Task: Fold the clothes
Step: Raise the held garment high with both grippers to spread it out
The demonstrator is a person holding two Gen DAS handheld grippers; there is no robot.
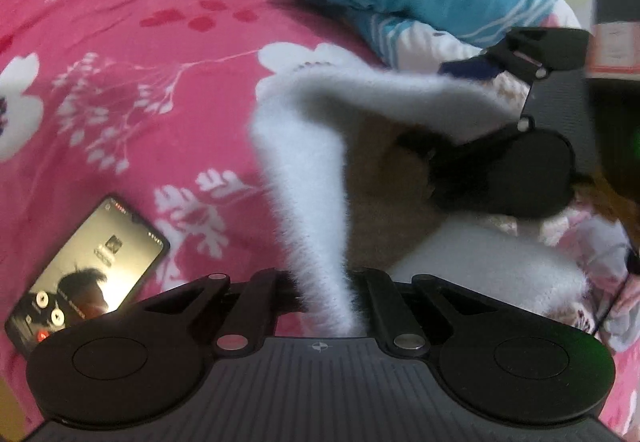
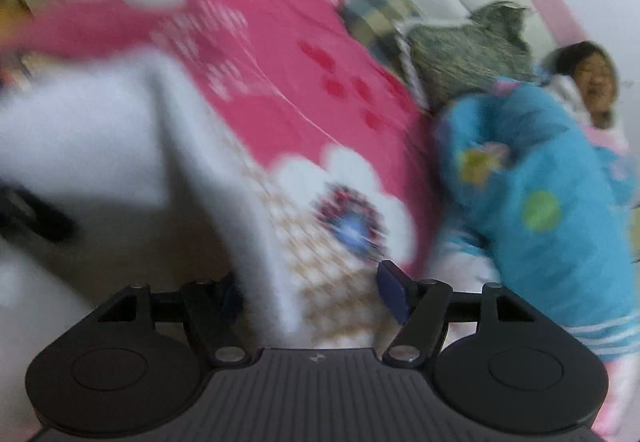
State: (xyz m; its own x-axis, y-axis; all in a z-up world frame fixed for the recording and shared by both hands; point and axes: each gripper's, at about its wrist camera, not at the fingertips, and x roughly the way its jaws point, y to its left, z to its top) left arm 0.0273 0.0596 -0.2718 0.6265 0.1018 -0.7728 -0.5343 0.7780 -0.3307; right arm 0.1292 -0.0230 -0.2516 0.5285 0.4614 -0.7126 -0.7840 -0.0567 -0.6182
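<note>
Both tools are working: my left tool (image 1: 326, 306) is pinching the fluffy white garment (image 1: 304, 178) above the pink floral bed (image 1: 120, 62); my right tool (image 2: 310, 296) is gaping apart around its cloth.

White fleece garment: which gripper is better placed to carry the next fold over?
Left, probably. The left gripper is already shut on an edge of the white fleece garment, lifting it off the pink bedsheet. The right gripper is open, gripping nothing.
</note>
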